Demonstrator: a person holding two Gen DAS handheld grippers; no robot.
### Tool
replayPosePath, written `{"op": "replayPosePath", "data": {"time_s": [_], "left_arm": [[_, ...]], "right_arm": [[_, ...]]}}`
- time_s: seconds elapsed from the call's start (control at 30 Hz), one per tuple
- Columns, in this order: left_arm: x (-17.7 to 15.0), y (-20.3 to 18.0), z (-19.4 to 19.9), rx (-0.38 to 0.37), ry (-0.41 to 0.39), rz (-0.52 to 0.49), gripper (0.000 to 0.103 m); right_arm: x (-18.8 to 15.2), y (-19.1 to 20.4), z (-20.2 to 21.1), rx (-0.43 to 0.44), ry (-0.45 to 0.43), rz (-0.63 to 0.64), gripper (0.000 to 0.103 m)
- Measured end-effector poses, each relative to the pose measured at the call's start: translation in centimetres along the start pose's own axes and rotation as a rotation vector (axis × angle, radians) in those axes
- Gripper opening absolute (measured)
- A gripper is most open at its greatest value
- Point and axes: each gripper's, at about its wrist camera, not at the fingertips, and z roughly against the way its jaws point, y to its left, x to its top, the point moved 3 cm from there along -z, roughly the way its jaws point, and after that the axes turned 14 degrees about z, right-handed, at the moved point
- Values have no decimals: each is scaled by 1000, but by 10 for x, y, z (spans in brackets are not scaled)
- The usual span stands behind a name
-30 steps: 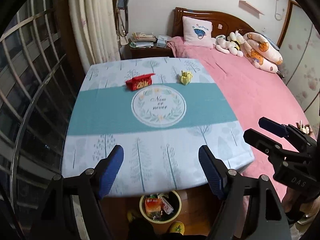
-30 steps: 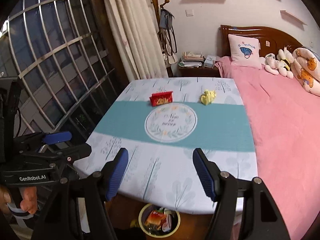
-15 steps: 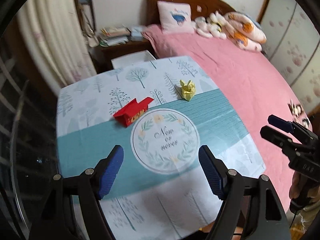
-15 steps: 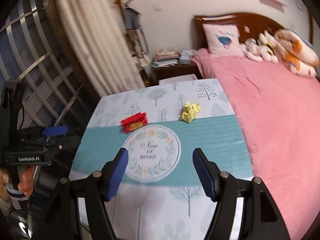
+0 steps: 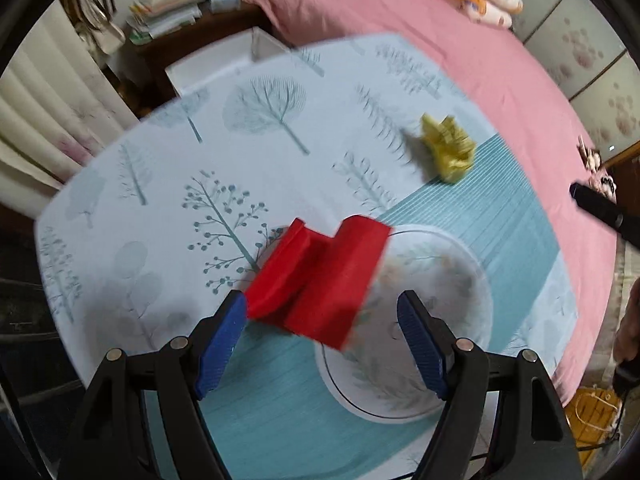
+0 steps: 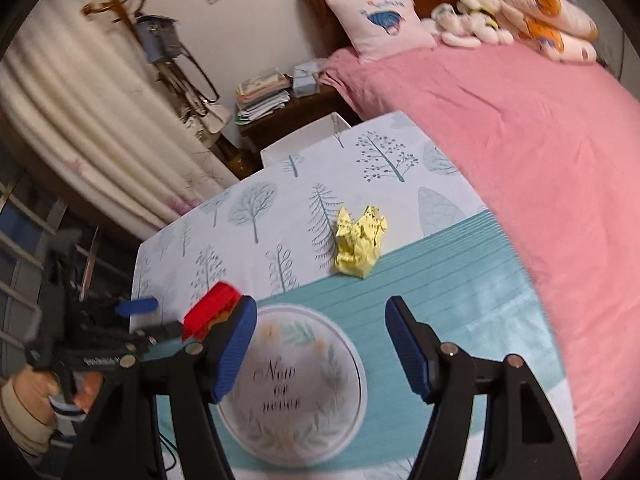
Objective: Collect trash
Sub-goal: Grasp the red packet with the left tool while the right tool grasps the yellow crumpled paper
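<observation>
A red carton [image 5: 320, 280] lies on the tree-print tablecloth [image 5: 240, 152], blurred, right in front of my left gripper [image 5: 320, 312]. The jaws stand open, its near corner between the blue fingertips; no pad presses on it. A crumpled yellow paper ball [image 6: 360, 242] sits farther back. My right gripper [image 6: 320, 316] hovers open and empty over the round printed emblem [image 6: 296, 392], the paper ball a short way ahead. In the right wrist view the left gripper [image 6: 156, 318] shows at the left, at the red carton [image 6: 210, 310].
A pink bed [image 6: 520, 140] runs along the table's right side. Behind the far table edge stand a white chair [image 6: 300, 148] and a nightstand with stacked books [image 6: 264, 96]. Curtains [image 6: 80, 128] and a coat stand fill the back left.
Both grippers have swept forward and down over the table. The carton and the paper ball now loom much closer, and the bin under the near table edge has left view.
</observation>
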Motion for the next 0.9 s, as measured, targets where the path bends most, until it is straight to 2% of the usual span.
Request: {"op": "replayPosePath", "data": {"time_s": [0.17, 0.33, 0.53, 0.57, 0.6, 0.63, 0.67, 0.73, 0.87, 0.9], "left_arm": [[12, 9, -40, -11, 80, -16, 76], [23, 8, -62, -22, 111, -45, 76], [27, 11, -74, -51, 126, -43, 75], [27, 14, -74, -51, 124, -38, 70], [26, 15, -76, -53, 128, -33, 60], [26, 16, -78, -57, 135, -26, 54], [25, 20, -79, -56, 142, -9, 43], [23, 24, -78, -72, 132, 22, 38], [17, 27, -77, -95, 103, 76, 26], [15, 27, -76, -98, 94, 88, 20]], "right_arm": [[15, -16, -43, -18, 45, -40, 67], [26, -32, -83, -17, 89, -86, 67], [38, -34, -112, -35, 132, -72, 67], [38, -35, -114, -34, 136, -70, 67], [38, -35, -119, -34, 146, -69, 67], [38, -35, -123, -33, 157, -69, 63], [37, -35, -127, -29, 169, -67, 51], [35, -35, -132, -20, 181, -63, 43], [30, -33, -130, -2, 158, -53, 36], [29, -33, -130, -2, 156, -48, 35]]}}
